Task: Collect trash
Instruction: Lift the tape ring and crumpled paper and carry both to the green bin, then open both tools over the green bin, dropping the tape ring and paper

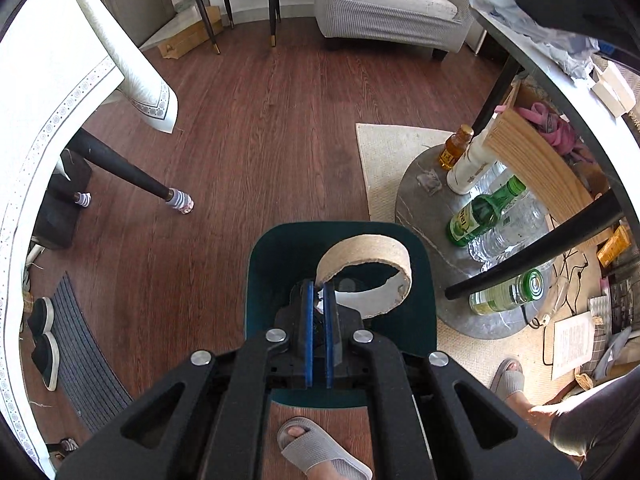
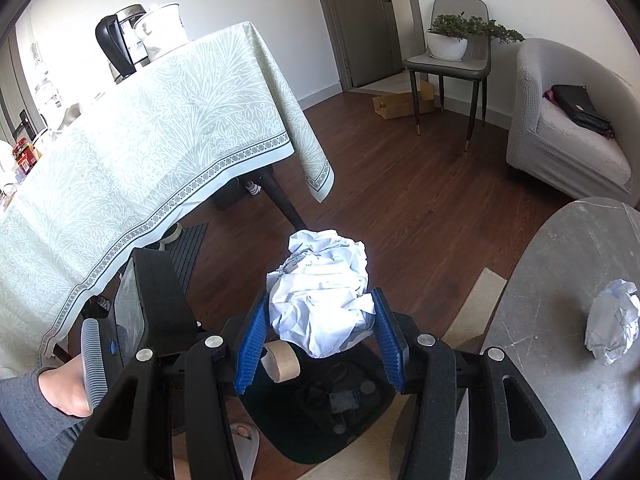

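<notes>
Trash bin (image 1: 264, 264), dark teal with an open top, stands on the wood floor (image 1: 260, 128) and serves as the landmark for all positions below. Beyond the bin, toward the far wall, stand a grey armchair (image 2: 568, 132) and a grey chair (image 2: 448, 64) bearing a potted plant (image 2: 460, 36). To the bin's left in the right wrist view, a table under a pale green patterned tablecloth (image 2: 160, 132) carries a black kettle (image 2: 118, 40). To the bin's right, a round grey marble table (image 2: 560, 280) holds one crumpled paper ball (image 2: 612, 320); its lower shelf, seen from the left wrist, carries a green glass bottle (image 1: 480, 210), a white bottle (image 1: 472, 164) and clear plastic bottles (image 1: 512, 228). Directly above the bin's opening, the right gripper (image 2: 320, 332) has its blue pads set about halfway apart, pinching a large crumpled white paper wad (image 2: 324, 292) between them. Also over the opening, the left gripper (image 1: 319, 300) has its blue pads pressed nearly together, clamping the wall of a cardboard tape-roll ring (image 1: 368, 276), which hangs inside the bin's outline. Just on the near side of the bin lie the person's feet in grey slippers (image 1: 324, 452).
</notes>
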